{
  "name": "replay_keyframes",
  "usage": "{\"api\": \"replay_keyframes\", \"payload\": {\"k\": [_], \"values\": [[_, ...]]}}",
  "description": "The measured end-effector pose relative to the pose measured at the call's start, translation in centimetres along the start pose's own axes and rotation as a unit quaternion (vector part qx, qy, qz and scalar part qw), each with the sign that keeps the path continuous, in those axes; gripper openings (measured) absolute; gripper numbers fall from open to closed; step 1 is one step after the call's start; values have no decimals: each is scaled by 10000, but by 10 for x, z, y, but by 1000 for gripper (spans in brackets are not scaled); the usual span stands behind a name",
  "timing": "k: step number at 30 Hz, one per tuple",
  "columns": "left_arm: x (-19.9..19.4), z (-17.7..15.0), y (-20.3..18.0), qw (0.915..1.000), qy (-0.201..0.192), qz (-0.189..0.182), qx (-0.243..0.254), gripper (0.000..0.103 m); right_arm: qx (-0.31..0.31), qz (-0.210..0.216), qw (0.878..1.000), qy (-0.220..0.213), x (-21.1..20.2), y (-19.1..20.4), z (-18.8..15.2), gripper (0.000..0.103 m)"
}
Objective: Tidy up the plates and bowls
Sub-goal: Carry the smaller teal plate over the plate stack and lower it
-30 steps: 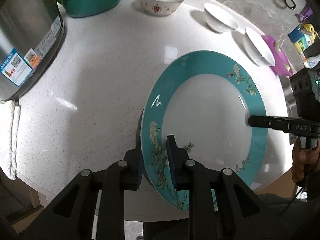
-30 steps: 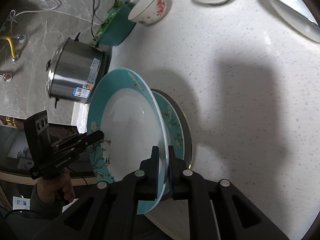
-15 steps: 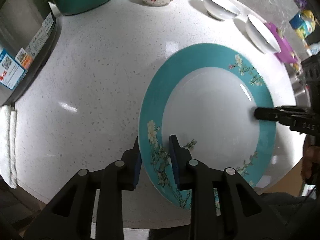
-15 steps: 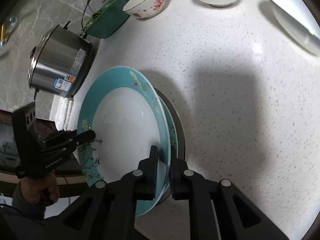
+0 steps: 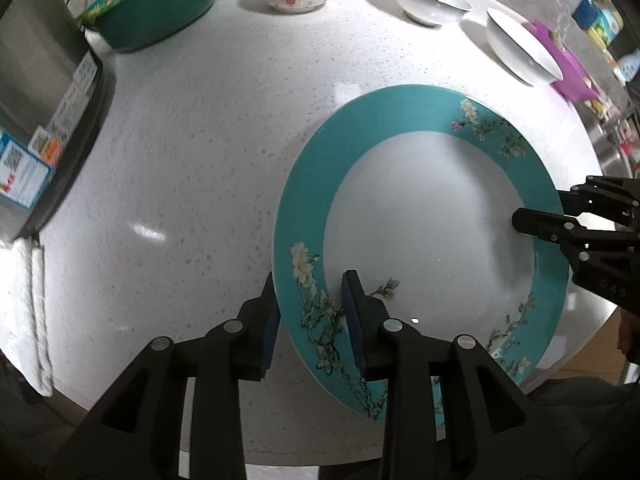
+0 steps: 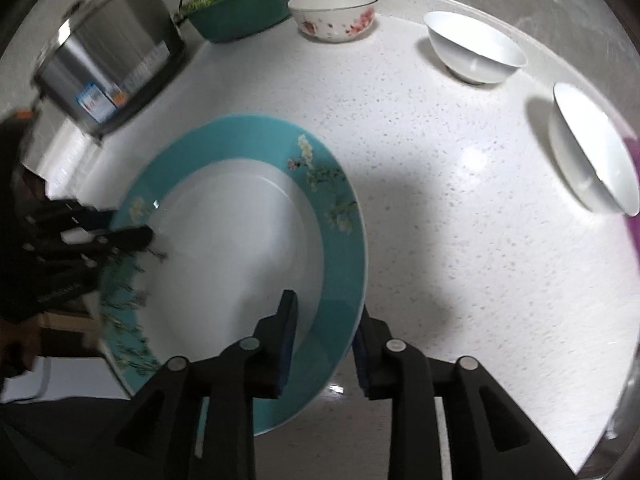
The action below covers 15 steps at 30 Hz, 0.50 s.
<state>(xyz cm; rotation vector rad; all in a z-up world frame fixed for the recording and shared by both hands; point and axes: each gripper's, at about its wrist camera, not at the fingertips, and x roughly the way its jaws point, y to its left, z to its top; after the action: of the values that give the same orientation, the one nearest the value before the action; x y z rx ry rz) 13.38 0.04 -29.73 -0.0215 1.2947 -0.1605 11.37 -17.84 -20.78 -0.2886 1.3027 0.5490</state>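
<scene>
Teal-rimmed plate (image 5: 420, 216), tilted a second ago, is now lying flat, face up, on the white countertop (image 5: 192, 152) near its front edge. Left gripper (image 5: 310, 312) and right gripper (image 6: 326, 340) are opening, each straddling opposite rims, pads no longer pressing.
</scene>
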Motion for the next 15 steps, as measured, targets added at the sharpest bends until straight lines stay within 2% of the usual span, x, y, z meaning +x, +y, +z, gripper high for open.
{"api": "replay_keyframes", "payload": {"k": [12, 13, 15], "values": [[0, 0, 1, 9999, -70, -81, 123, 30, 263, 13, 9996, -132, 3, -1, -4, 35], [0, 1, 3, 9999, -63, -101, 116, 32, 318, 57, 9994, -150, 3, 0, -3, 38], [-4, 2, 7, 9998, -118, -123, 84, 51, 467, 140, 9986, -198, 1, -2, -3, 52]]}}
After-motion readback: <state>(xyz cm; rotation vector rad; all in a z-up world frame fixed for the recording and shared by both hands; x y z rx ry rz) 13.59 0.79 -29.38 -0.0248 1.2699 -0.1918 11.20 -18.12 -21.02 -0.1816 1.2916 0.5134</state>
